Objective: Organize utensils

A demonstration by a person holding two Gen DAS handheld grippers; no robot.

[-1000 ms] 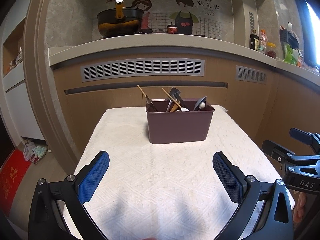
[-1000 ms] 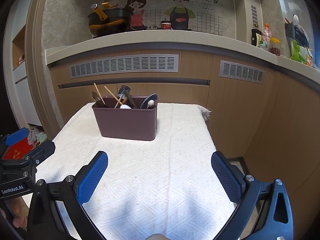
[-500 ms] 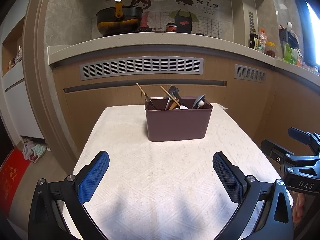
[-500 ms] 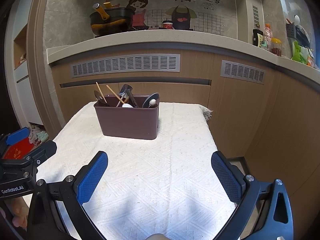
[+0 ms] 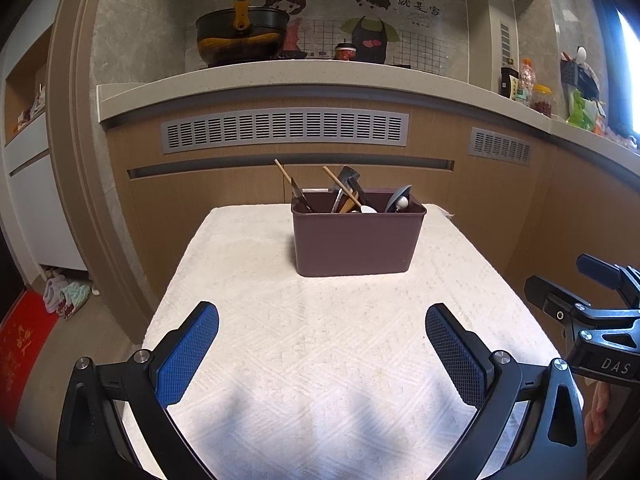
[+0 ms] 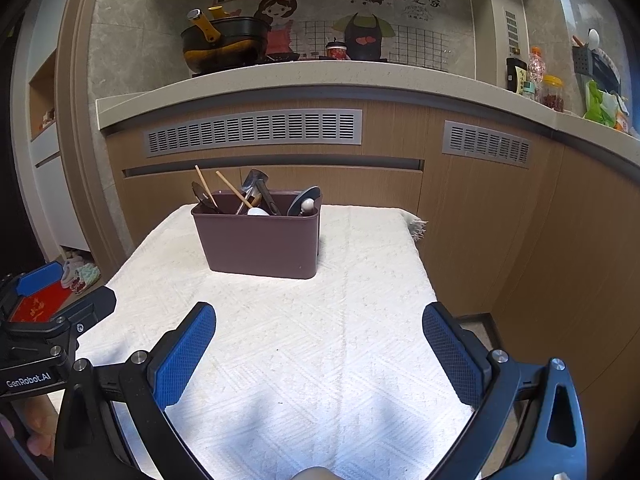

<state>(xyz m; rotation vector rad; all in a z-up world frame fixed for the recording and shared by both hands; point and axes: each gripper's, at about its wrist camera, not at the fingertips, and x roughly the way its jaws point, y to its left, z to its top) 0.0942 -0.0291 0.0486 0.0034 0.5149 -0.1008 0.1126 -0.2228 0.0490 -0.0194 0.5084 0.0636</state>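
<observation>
The utensils [image 5: 352, 196] stand in a brown bin [image 5: 354, 244] near the far end of the white cloth [image 5: 320, 340] on my table. They lean every which way, I think because they were just dropped in. My left gripper [image 5: 322, 344] is wide open and holds nothing. My right gripper [image 6: 319, 344] is wide open and empty too. Both hang over the near cloth, well back from the bin. There is lots of bare cloth to move in. The table edges drop off close on both sides.

Maroon bin [image 5: 354, 240] on a cream diamond-weave cloth [image 5: 320, 344]; blue cross-hatched pads [image 5: 188, 354]; grey slatted vent [image 5: 285, 130].
</observation>
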